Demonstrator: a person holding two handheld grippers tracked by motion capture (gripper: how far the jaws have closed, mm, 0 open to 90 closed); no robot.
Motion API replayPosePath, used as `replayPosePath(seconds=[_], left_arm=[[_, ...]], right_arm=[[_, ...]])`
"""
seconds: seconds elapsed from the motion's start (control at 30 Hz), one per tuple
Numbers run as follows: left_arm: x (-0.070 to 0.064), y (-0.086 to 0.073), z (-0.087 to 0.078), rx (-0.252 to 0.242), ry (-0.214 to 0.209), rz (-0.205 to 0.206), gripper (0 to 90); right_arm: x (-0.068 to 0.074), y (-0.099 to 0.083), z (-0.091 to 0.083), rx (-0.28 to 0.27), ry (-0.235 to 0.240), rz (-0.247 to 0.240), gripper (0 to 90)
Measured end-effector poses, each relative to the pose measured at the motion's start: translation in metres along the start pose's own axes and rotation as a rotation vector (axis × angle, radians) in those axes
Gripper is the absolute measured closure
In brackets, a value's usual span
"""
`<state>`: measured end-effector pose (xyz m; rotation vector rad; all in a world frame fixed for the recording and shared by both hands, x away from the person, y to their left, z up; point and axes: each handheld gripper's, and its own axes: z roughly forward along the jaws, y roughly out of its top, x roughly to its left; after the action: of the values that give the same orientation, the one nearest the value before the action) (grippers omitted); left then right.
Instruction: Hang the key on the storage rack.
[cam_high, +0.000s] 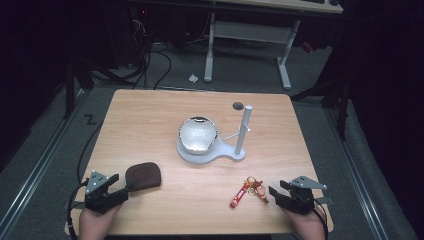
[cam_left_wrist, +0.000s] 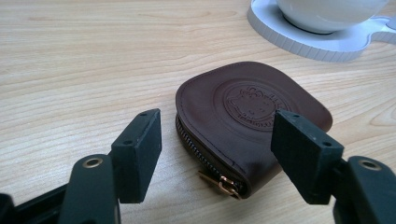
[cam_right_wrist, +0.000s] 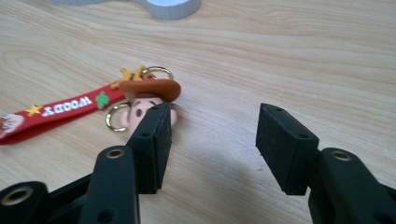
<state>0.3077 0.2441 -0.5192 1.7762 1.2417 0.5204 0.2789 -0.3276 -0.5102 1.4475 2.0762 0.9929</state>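
Left gripper (cam_high: 116, 184) sits at the near left of the table (cam_high: 150, 115), held by a hand (cam_high: 92, 225) coming in from the bottom edge, jaws spread wide and gripping nothing. Just ahead of it lies the brown pouch (cam_high: 143, 176), flat on the wood; in the left gripper view the gripper (cam_left_wrist: 217, 140) frames the pouch (cam_left_wrist: 247, 116) between its two jaws, near corner and zip pull (cam_left_wrist: 223, 183) sitting in the gap, no clear contact with either jaw (right jaw overlaps the pouch edge in the picture, touching or not I cannot tell). Pouch has an embossed round cat-face stamp on top, zipper runs along the near side. Right gripper (cam_high: 276, 192) is at the near right, also spread open and empty. Keychain (cam_high: 250, 190) lies just to its left on the table: red strap angled toward the near edge, small figure head with brown hat at the far end. In the right gripper view the gripper (cam_right_wrist: 212, 140) has its left jaw just beside the keychain (cam_right_wrist: 140, 95), partly covering the head; bare wood between the jaws. Mid-table, well apart from both grippers, a white stand (cam_high: 235, 152) carries a shiny bowl (cam_high: 198, 134) and an upright post (cam_high: 244, 127) beside it.
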Motion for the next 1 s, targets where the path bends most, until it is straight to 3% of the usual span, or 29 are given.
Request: replayPosePath(seconds=[0.2, 0.4, 0.73, 0.93, 1.0], left_arm=[[0.0072, -0.0042, -0.0017, 0.025, 0.003, -0.017, 36.8], [0.0082, -0.0043, -0.0041, 0.015, 0.015, -0.015, 38.5], [0.0085, -0.0041, -0.0038, 0.018, 0.036, -0.018, 36.1], [0.0028, -0.0037, -0.0041, 0.023, 0.029, 0.008, 35.9], [0.0039, -0.0039, -0.0047, 0.023, 0.029, -0.006, 35.9]], right_arm=[[-0.0022, -0.0022, 0.0011, 0.004, -0.012, -0.003, 51.6], [-0.0016, -0.0001, 0.0035, 0.015, -0.031, 0.002, 55.4], [-0.0018, -0.0007, 0.0041, 0.019, -0.045, 0.014, 52.9], [0.0003, -0.0014, 0.0052, 0.028, -0.057, -0.012, 53.6], [0.0007, -0.0015, 0.0067, 0.036, -0.062, -0.019, 52.6]])
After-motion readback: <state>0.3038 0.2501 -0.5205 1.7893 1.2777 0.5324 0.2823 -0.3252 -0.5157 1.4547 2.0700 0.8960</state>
